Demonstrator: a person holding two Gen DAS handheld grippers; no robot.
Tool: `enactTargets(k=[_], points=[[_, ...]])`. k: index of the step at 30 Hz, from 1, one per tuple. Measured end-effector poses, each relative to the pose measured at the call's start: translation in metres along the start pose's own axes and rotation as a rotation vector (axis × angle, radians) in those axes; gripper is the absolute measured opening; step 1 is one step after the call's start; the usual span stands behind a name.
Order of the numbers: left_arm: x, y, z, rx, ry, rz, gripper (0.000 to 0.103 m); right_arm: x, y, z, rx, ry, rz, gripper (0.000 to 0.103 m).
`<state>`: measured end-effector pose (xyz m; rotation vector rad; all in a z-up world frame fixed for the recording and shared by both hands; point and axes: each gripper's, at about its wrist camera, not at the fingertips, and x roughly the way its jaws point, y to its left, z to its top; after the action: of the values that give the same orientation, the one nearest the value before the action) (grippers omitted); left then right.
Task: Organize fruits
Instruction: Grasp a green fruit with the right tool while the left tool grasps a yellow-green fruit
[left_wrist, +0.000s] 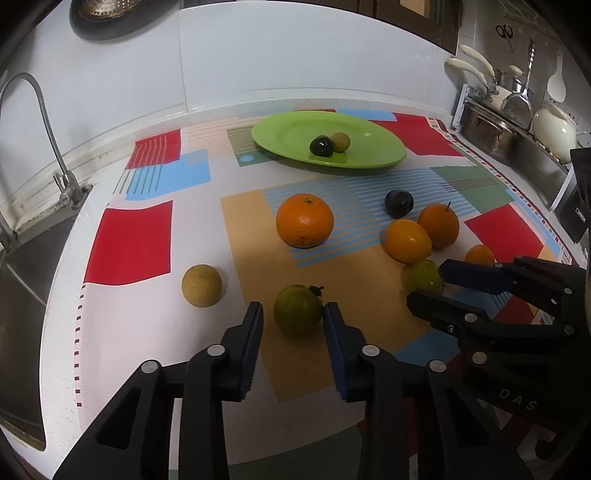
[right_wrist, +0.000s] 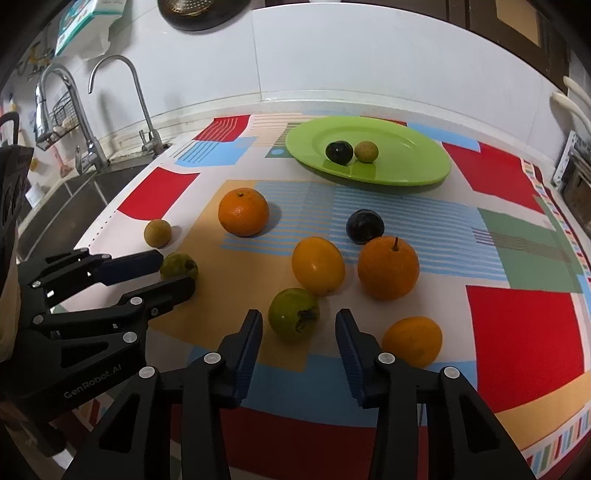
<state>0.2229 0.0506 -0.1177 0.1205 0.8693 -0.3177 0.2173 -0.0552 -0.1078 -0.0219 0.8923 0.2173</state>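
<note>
A green plate (left_wrist: 369, 155) (right_wrist: 406, 166) at the back of the mat holds a dark plum (left_wrist: 321, 146) and a small tan fruit (left_wrist: 340, 141). My left gripper (left_wrist: 293, 315) is open around a green fruit (left_wrist: 297, 309) (right_wrist: 178, 266) on the mat. My right gripper (right_wrist: 299, 325) is open around another green fruit (right_wrist: 293, 313) (left_wrist: 422, 277). A big orange (left_wrist: 304, 220) (right_wrist: 243, 212), a yellow-orange fruit (right_wrist: 318, 265), a stemmed orange (right_wrist: 388, 268), a small orange (right_wrist: 412, 341), a loose plum (right_wrist: 364, 226) and a tan ball-like fruit (left_wrist: 201, 284) lie around.
A colourful patterned mat (left_wrist: 133, 240) covers the counter. A sink (left_wrist: 22, 280) with a tap (left_wrist: 48, 122) lies to the left. Pots and utensils on a rack (left_wrist: 517, 122) stand at the back right.
</note>
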Motion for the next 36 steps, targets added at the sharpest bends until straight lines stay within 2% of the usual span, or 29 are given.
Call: enactTargets(k=[3,9,17,36], points=[[0.001,0.000,0.000,0.000,0.003,-0.001,0.028,0.002,0.001,0.000,0.001,0.003,0.007,0.037],[0.003,-0.001,0.002,-0.002,0.004,0.005,0.028,0.005,0.000,0.001,0.002,0.009,0.021,0.030],[-0.006,-0.006,0.004,0.016,-0.012,0.007,0.027,-0.001,0.001,0.001,-0.002,-0.008,0.033,0.030],[-0.049,-0.025,0.034,0.053,-0.131,0.006,0.027,-0.053,-0.009,0.018,-0.018,-0.119,0.032,0.030]])
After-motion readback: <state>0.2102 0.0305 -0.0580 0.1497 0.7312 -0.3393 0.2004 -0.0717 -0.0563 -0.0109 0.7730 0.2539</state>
